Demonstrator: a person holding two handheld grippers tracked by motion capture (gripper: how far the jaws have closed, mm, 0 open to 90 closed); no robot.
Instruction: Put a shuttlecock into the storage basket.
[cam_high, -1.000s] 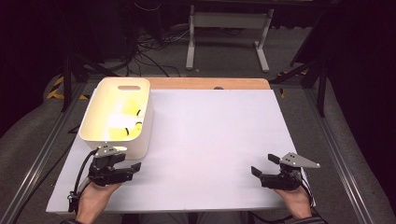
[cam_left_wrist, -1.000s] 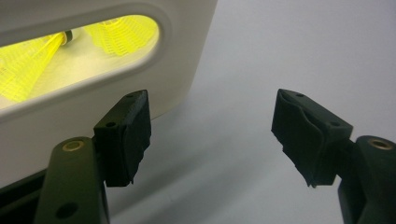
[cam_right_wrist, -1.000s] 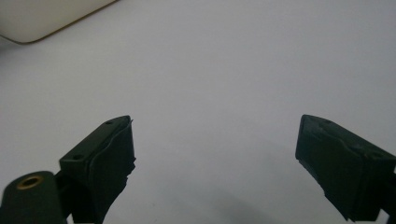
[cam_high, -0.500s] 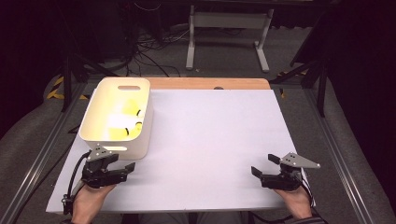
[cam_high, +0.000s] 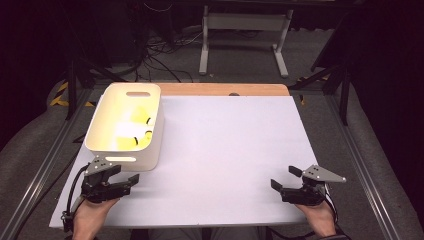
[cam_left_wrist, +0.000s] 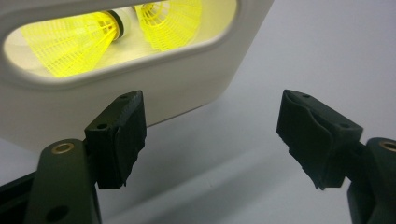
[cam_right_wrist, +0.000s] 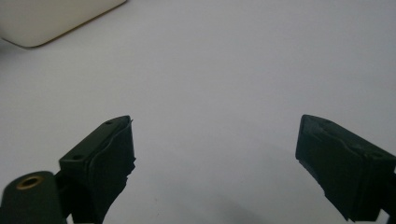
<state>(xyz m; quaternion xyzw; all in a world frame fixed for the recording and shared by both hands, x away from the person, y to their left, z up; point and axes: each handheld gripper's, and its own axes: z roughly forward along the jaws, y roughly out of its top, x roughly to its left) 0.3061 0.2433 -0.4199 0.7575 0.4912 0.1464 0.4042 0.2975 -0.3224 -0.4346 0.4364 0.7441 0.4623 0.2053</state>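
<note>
While both jaws gape empty | white table (cam_high: 225, 150) | bin (cam_high: 127, 125) left | room dark, apparently cables

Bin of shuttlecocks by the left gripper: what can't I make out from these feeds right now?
- Shuttlecock count: in the high view the bin interior is washed out by glare; yellow patches merge.
- Shuttlecocks: the left gripper view sees them through the handle slot alone; the bin wall hides the rest.
- Bin in the right gripper view: just a corner, cut by the top edge.
- Left gripper to bin gap: too small to judge in the high view.
</note>
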